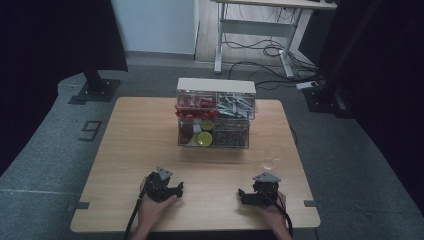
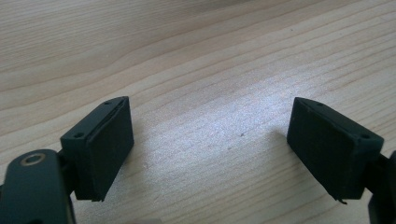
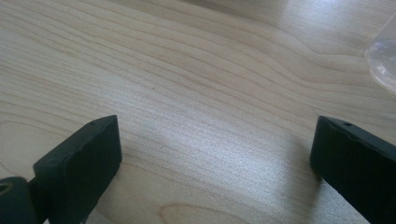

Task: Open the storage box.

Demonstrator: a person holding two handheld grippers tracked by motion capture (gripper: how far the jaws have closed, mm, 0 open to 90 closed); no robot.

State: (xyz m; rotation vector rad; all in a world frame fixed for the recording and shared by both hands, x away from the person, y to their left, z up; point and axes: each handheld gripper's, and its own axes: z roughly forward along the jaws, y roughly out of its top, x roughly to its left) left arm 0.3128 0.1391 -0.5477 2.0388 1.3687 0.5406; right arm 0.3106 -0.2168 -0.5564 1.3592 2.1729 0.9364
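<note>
Both grippers rest low at the near edge of the wooden counter (image 1: 140, 145), each held in one of the person's hands, well apart from one another. The left gripper (image 1: 179, 189) lies at the near left, its grey three-cornered plate on top and its cable trailing off the near edge; in the left gripper view (image 2: 208, 154) its jaws stand wide apart with bare wood grain between them and nothing held. The right gripper (image 1: 241, 196) lies at the near right, likewise topped by a grey plate; in the right gripper view (image 3: 215, 163) its jaws also stand wide apart over bare wood, empty. A clear glass (image 1: 272, 156) stands on the counter just beyond the right gripper, towards the right edge, not touched by either gripper; its rounded, see-through edge (image 3: 383, 56) shows at the upper right of the right gripper view, beyond the jaws and apart from them. At the middle of the far half of the counter stands a clear drawer box (image 1: 216, 86) with a pale top, in two tiers of two compartments: red items in the upper left, grey items in the upper right, yellow-green round items in the lower left, dark contents in the lower right. The box is well apart from both grippers. Grey floor surrounds the counter, with a desk frame and cables at the far side
</note>
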